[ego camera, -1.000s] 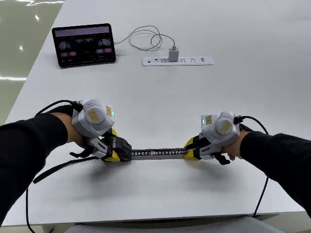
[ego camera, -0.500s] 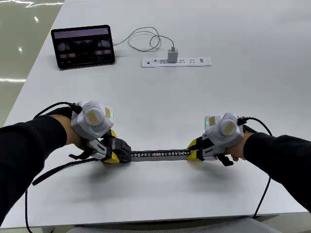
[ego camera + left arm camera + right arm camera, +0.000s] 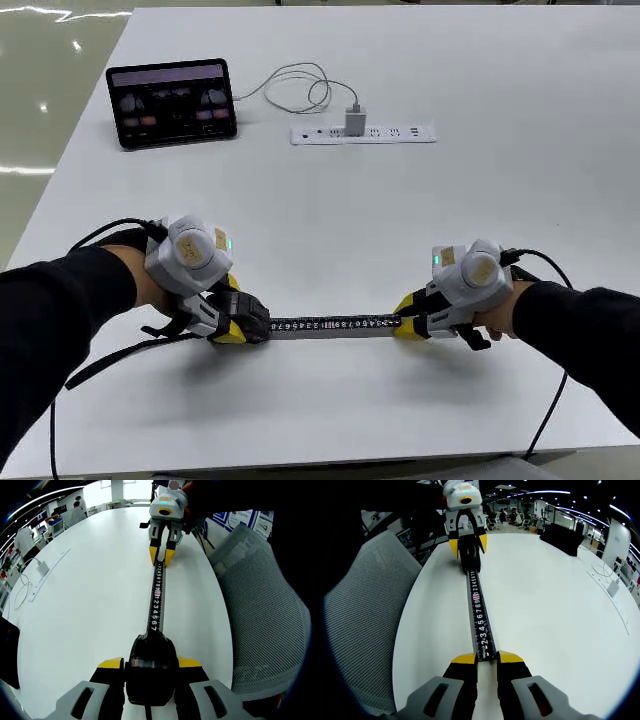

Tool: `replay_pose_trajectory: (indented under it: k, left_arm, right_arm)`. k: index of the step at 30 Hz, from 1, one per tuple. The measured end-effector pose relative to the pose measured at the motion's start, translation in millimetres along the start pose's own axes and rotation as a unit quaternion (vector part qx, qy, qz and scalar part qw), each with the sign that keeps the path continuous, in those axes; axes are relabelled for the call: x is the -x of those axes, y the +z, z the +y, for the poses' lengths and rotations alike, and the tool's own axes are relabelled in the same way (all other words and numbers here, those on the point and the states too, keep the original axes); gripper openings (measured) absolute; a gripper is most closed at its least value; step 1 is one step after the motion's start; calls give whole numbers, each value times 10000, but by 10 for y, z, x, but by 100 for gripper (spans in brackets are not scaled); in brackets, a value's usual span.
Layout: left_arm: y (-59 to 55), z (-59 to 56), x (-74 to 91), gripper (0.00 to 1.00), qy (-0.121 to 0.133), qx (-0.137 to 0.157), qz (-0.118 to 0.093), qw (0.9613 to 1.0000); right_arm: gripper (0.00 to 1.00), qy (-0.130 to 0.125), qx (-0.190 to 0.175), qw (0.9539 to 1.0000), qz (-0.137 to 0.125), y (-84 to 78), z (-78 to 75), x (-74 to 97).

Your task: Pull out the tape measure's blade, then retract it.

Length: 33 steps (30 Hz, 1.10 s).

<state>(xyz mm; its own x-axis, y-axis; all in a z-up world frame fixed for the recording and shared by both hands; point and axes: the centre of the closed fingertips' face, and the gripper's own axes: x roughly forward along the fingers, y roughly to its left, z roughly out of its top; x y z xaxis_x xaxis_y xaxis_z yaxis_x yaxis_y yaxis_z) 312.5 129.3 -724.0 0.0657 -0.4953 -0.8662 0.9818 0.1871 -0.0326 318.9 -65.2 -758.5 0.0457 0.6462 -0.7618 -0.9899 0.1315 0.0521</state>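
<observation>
A black tape measure case (image 3: 248,318) (image 3: 151,667) rests on the white table, with my left gripper (image 3: 232,322) (image 3: 150,663) shut on it. Its dark blade (image 3: 330,323) (image 3: 156,595) (image 3: 480,615) with white numerals runs flat along the table to the right. My right gripper (image 3: 408,324) (image 3: 486,659) is shut on the blade's end tip, which is hidden between its yellow-tipped fingers (image 3: 466,659). In the left gripper view, the right gripper (image 3: 162,555) stands at the blade's far end. The left gripper (image 3: 467,542) with the case (image 3: 470,557) is in the right gripper view.
A tablet (image 3: 172,101) stands at the back left. A white power strip (image 3: 362,133) with a plugged charger and coiled cable (image 3: 300,88) lies behind the work. A mesh chair (image 3: 260,630) sits by the table's near edge (image 3: 330,462). Black cables trail from both grippers.
My right gripper has moved right with the blade's tip, drawing more blade out of the case. The left gripper and case have stayed almost in place.
</observation>
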Motion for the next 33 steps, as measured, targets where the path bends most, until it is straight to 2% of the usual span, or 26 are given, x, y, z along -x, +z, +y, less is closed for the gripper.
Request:
replay_pose_trajectory:
  k: [33]
  left_arm:
    - [0,7,-9,34,-2,-5,-6,10000]
  right_arm:
    - [9,-111,-89,9999,56,-203,-34,192]
